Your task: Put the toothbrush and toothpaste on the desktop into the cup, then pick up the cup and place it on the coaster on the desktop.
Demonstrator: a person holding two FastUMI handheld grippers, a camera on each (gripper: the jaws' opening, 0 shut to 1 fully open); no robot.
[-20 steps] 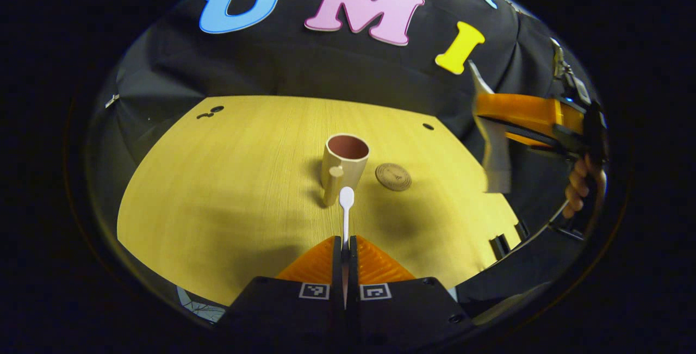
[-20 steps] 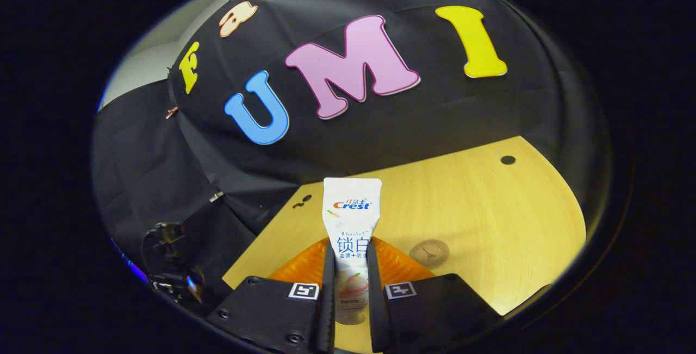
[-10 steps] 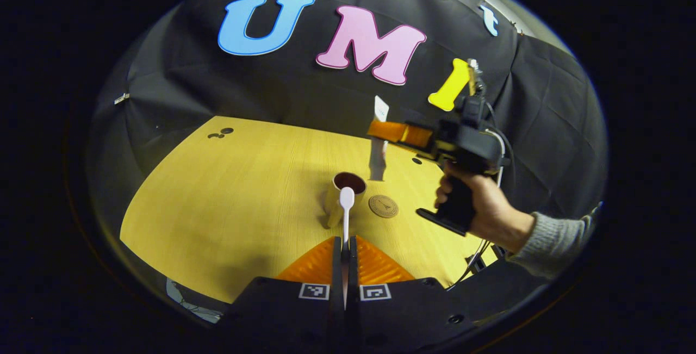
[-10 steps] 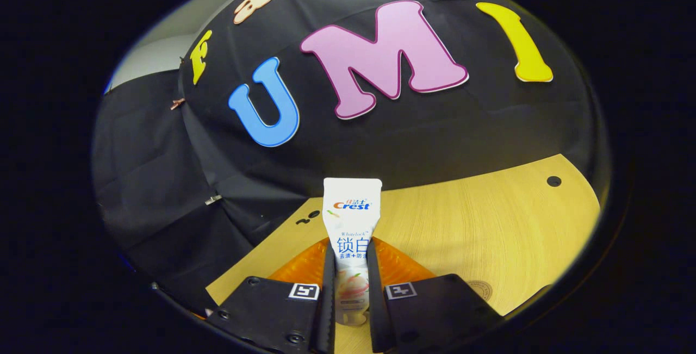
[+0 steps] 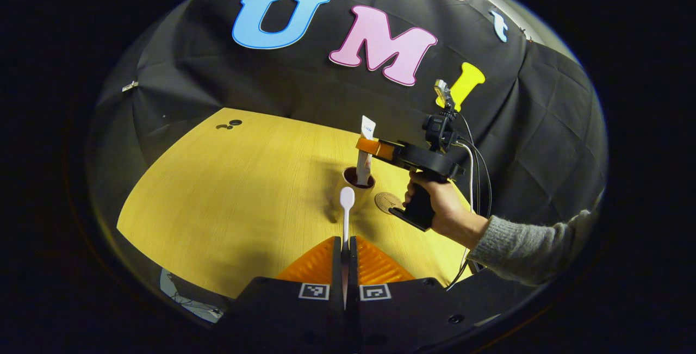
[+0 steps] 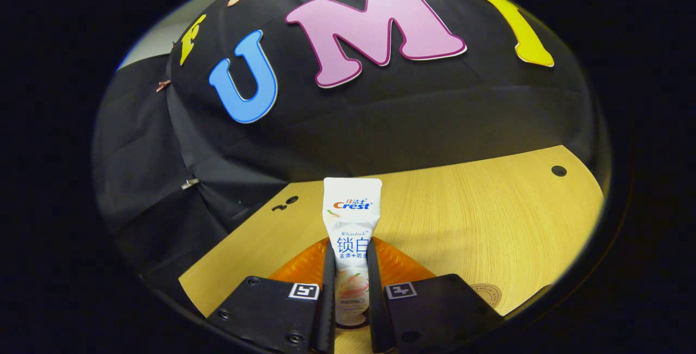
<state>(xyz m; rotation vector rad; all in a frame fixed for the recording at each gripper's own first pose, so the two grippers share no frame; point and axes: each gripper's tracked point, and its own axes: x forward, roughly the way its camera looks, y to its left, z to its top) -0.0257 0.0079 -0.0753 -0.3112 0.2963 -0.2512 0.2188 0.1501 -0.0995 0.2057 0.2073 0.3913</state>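
Left gripper view gives me my left gripper point(image 5: 345, 241) low in the picture with its two fingers drawn nearly together, pinching the handle of the white toothbrush point(image 5: 346, 213), which sticks straight out ahead of them with its rounded end over the desktop point(image 5: 228, 191), short of the cup. Past that end I see the cup point(image 5: 357, 184) standing upright on the wood, and just beside it, on the side toward the other hand, the round brown coaster point(image 5: 387, 202) lying flat, partly hidden behind the grip. Above the cup I see my right gripper point(image 5: 365, 146) reaching in level from the side, held by a hand point(image 5: 443, 210) in a grey knitted sleeve point(image 5: 522, 245); the toothpaste point(image 5: 365, 150) hangs upright in it, the crimped flat end up and the lower end down at the cup's mouth, though I cannot tell whether it touches the inside. Right gripper view shows that same gripper point(image 6: 349, 283) from behind: both fingers press on the sides of the toothpaste tube point(image 6: 350, 223), held apart only by its width, the tube pointing ahead. Low at the edge of that view I catch a sliver of the coaster point(image 6: 486, 293) on the wooden desktop point(image 6: 478, 218).
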